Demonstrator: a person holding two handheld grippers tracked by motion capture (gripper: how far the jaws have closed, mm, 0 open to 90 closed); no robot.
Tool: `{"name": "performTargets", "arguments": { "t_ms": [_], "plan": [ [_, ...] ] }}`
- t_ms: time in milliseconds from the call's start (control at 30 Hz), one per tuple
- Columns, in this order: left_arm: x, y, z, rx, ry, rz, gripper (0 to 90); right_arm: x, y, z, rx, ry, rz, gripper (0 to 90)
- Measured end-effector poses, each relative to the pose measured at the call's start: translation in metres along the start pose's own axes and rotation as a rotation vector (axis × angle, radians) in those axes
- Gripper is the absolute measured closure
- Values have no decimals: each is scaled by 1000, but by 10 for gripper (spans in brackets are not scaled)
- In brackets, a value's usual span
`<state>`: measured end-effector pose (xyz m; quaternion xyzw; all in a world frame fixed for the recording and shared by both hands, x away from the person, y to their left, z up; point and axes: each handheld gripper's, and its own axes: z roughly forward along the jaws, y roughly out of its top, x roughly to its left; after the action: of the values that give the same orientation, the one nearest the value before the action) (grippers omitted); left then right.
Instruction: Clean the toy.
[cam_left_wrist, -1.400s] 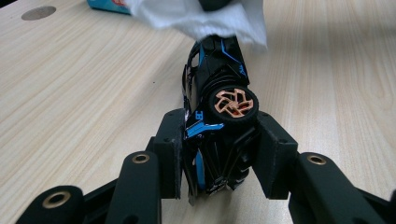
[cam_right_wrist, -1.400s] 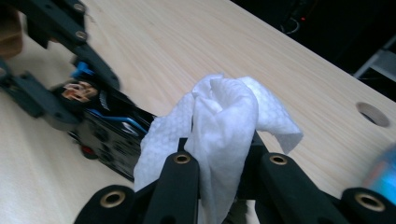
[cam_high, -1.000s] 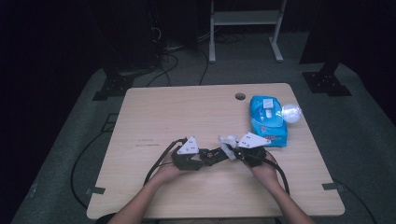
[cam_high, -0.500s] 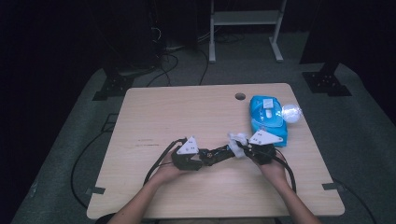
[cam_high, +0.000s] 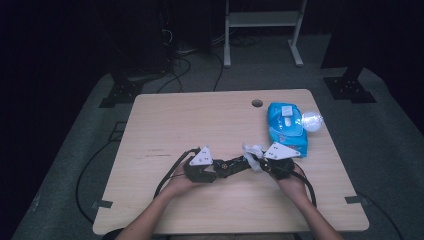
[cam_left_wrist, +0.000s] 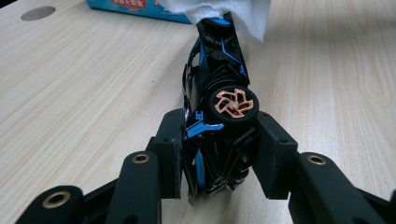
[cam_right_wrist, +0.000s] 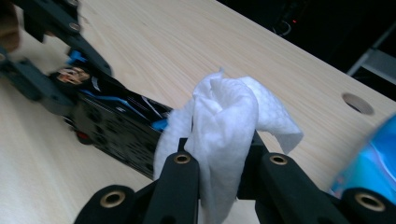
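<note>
Pale wood tabletop (cam_high: 200, 120) lies under both my grippers; my left gripper (cam_left_wrist: 219, 154) has its 2 jaws clamped on the rear of a black-and-blue toy car (cam_left_wrist: 217, 93), turned on its side, long axis running toward my right gripper (cam_right_wrist: 219, 163). That one pinches a soft white wipe (cam_right_wrist: 224, 112) against the car's far end. I judge the car rigid, light and slick, best held across its body, near the blue wipe pack (cam_high: 285, 127).

A light wooden table (cam_high: 200, 125) with rounded corners stands on grey carpet (cam_high: 80, 150). A small round hole (cam_high: 257, 103) sits near its far edge. To the right of the hole a blue pack of wipes (cam_high: 285, 127) lies flat on the top, and a clear round ball (cam_high: 312, 121) rests just beside the pack, near the right edge.
</note>
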<state>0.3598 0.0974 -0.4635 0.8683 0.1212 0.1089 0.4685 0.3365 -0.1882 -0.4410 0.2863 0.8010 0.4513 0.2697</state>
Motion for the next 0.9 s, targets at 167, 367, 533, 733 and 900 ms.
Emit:
{"name": "performTargets", "arguments": {
  "t_ms": [167, 367, 533, 733, 900],
  "plan": [
    [0, 0, 0, 0, 0, 1, 581, 5, 3, 1, 1, 21, 6, 811],
    [0, 0, 1, -4, 0, -8, 581, 22, 13, 15, -10, 100, 14, 811],
    [3, -1, -3, -4, 9, -20, 577, 36, 20, 28, -19, 132, 17, 811],
    [5, -3, -5, -2, 18, -12, 578, 27, 24, 27, -18, 127, 39, 811],
    [5, -3, -5, -5, 13, -14, 578, -3, 8, 12, 4, 45, 75, 812]
  ]
}}
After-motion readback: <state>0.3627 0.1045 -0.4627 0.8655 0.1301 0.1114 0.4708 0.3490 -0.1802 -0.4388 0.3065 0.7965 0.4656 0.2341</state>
